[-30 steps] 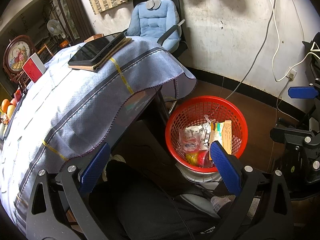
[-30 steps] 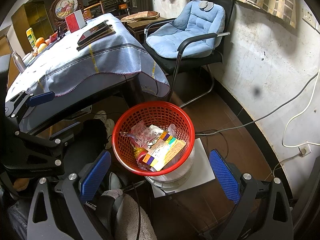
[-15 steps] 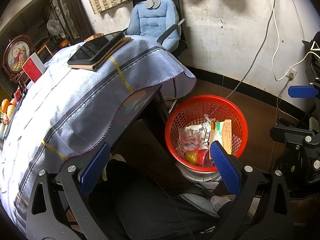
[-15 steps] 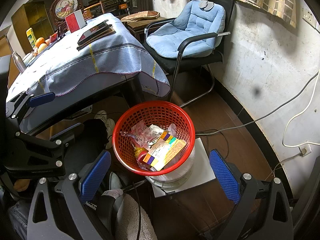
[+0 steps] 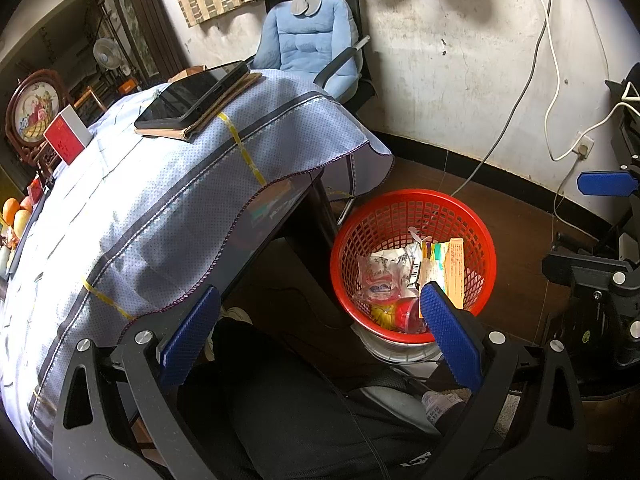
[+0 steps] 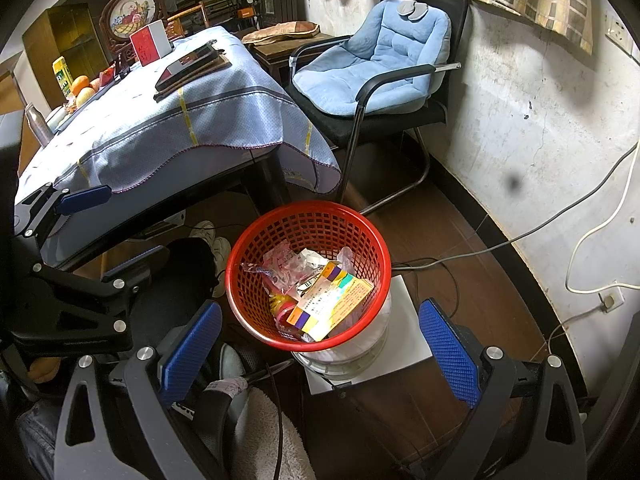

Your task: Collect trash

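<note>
A red mesh basket (image 5: 400,208) stands on a white tub on the floor beside the table. It also shows in the right wrist view (image 6: 320,212). It holds wrappers (image 5: 380,276), a yellow and orange box (image 6: 332,306) and a red item (image 5: 406,314). My left gripper (image 5: 320,330) is open and empty, held above the floor just left of the basket. My right gripper (image 6: 318,344) is open and empty, above the basket's near rim. Each gripper shows at the edge of the other's view.
A table with a blue cloth (image 5: 160,208) carries a tablet on a book (image 5: 196,96), a red box (image 5: 66,138) and fruit (image 5: 16,216). A chair with a blue cushion (image 6: 376,68) stands by the wall. Cables (image 6: 520,236) run along the floor.
</note>
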Demonstrator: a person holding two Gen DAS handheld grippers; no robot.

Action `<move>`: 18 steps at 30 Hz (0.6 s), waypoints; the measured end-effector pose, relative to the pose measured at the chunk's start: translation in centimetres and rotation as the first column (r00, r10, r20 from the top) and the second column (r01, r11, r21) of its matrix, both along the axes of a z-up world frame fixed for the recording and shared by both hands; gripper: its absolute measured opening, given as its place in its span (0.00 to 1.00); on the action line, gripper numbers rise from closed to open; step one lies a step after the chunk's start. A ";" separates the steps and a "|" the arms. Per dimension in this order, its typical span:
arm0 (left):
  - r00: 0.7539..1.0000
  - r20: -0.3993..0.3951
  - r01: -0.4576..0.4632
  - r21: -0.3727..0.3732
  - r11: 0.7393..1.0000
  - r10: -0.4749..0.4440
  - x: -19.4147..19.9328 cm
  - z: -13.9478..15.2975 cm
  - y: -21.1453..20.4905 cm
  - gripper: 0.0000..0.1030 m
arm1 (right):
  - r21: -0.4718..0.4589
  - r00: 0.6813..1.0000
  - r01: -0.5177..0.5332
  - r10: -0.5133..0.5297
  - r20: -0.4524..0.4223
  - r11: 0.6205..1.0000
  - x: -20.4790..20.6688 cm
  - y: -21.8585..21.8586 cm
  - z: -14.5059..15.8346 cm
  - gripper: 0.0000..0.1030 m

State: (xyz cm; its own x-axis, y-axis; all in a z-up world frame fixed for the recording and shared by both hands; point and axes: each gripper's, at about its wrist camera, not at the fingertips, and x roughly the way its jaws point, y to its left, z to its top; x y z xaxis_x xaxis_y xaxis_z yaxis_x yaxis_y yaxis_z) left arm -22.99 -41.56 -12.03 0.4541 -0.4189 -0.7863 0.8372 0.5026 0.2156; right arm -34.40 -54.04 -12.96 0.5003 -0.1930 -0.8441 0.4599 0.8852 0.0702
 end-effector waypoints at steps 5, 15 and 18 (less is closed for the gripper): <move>1.000 0.001 0.002 0.000 1.000 -0.002 0.0 0.0 0.0 0.93 | 0.000 1.000 -0.001 0.001 0.000 1.000 0.0 -0.1 0.0 0.94; 1.000 0.000 0.003 0.002 1.000 -0.003 0.0 -0.1 0.1 0.93 | 0.002 1.000 -0.001 0.001 0.000 1.000 0.0 0.0 0.0 0.94; 1.000 0.001 0.003 0.002 1.000 -0.003 0.0 -0.1 0.1 0.93 | 0.002 1.000 -0.001 0.001 0.001 1.000 0.0 0.0 0.0 0.94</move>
